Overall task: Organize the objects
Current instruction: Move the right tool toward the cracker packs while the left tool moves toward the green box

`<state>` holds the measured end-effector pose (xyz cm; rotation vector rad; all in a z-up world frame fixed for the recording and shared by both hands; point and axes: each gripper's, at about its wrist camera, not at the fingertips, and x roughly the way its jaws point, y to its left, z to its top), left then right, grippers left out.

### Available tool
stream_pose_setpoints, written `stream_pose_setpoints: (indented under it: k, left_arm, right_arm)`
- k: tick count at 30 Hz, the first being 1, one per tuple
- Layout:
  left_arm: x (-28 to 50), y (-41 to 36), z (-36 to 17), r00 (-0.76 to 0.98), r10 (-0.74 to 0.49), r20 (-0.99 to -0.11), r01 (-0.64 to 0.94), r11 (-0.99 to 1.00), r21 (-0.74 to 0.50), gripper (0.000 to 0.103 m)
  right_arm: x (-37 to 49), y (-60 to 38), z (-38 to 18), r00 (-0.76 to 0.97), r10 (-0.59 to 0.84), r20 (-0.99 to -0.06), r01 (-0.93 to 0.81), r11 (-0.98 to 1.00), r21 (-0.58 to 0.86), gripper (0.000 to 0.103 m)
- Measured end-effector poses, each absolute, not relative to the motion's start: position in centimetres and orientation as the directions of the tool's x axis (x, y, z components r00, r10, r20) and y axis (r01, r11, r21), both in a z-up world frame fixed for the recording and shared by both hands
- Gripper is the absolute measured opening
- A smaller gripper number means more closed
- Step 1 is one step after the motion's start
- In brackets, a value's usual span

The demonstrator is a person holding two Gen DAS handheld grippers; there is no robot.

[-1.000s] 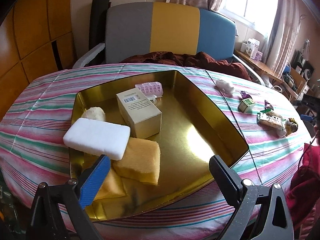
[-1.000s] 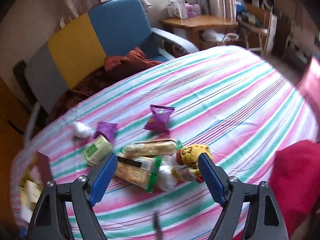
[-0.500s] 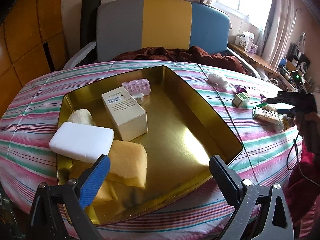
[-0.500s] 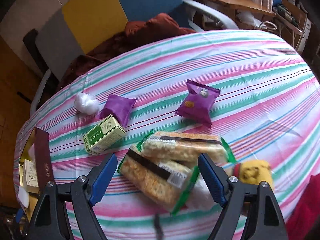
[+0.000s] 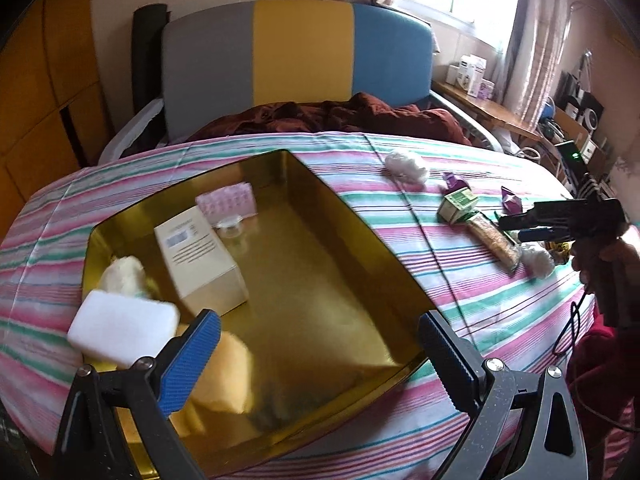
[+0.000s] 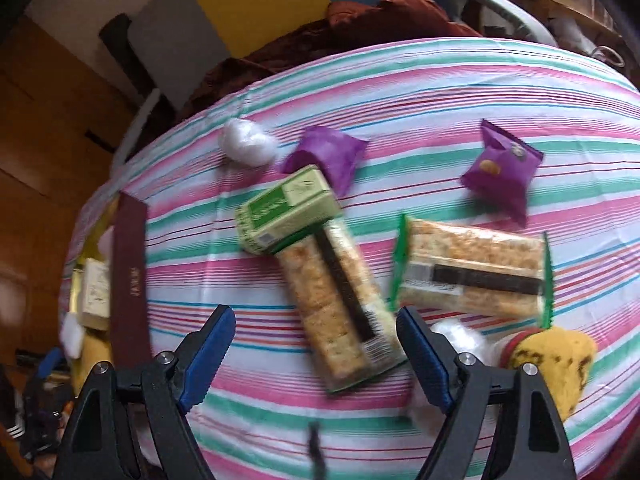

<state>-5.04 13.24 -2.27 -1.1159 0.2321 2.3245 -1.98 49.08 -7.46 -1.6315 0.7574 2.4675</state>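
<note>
Now watch the right gripper [image 6: 315, 316], wide open and empty, low over the cracker pack [image 6: 340, 308] on the striped cloth [image 6: 400, 92], well apart from the gold tray [image 6: 130, 272]. Could knock the green box [image 6: 286, 210] touching the pack's far end, or pinch the second pack [image 6: 472, 268] too. Mind the left gripper [image 5: 318, 322], also wide and empty, above the tray.
</note>
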Motion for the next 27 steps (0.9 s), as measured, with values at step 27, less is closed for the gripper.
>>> stream_pose_setpoints:
  k: [27]
  left_arm:
    - [-8.0,26.6,-0.7,-0.394,0.486,-0.780,-0.755,-0.655,-0.027,0.091]
  right_arm:
    - [-1.9,46.9,-8.9,-0.272,-0.072,-0.960,-0.259,-0.955,0.145,0.055]
